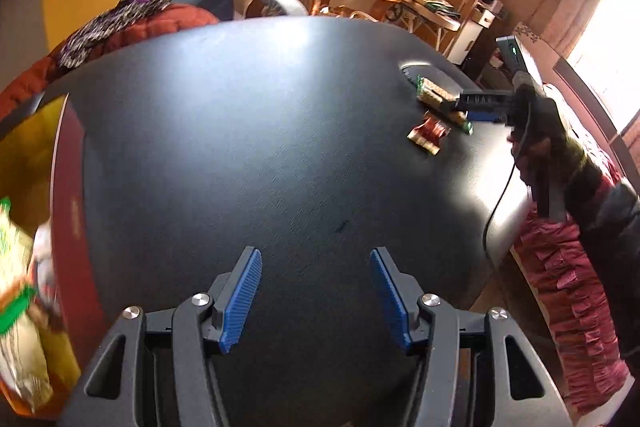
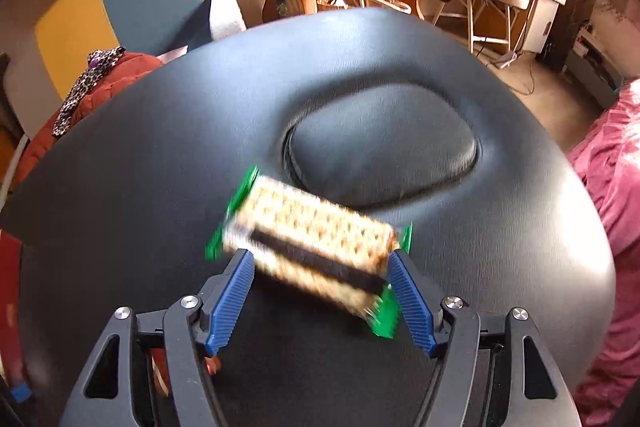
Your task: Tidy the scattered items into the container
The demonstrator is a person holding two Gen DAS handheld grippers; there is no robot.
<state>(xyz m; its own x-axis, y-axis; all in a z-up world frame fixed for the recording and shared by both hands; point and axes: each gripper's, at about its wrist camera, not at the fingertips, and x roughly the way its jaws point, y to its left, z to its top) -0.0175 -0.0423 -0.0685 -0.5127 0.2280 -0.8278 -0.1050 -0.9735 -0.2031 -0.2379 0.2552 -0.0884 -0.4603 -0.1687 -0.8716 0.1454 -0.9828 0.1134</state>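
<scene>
Here we see our left gripper [image 1: 316,297] hovering with its blue ribbed pads spread wide and nothing between them, over the bare middle of the black leather-textured table [image 1: 280,127]. At the left edge of that view sits the dark red container [image 1: 70,227], with crinkly snack packets [image 1: 16,307] in green, white and yellow already lying inside it.

Across the table, near its far right corner, our right gripper [image 1: 460,107] reaches down over a long cracker packet with green ends [image 1: 434,93]. Just beside that packet, on its near side, lies a small red and gold foil wrapper [image 1: 428,135], flat on the table.

From the right wrist view, the cracker packet [image 2: 316,247] lies slantwise between the pads of the right gripper [image 2: 320,279], close to the oval dimple [image 2: 384,151] pressed into the table's surface. The pads [image 2: 232,299] stand apart on either side of it, and the picture is blurred, so we cannot tell whether they actually press on the packet.
</scene>
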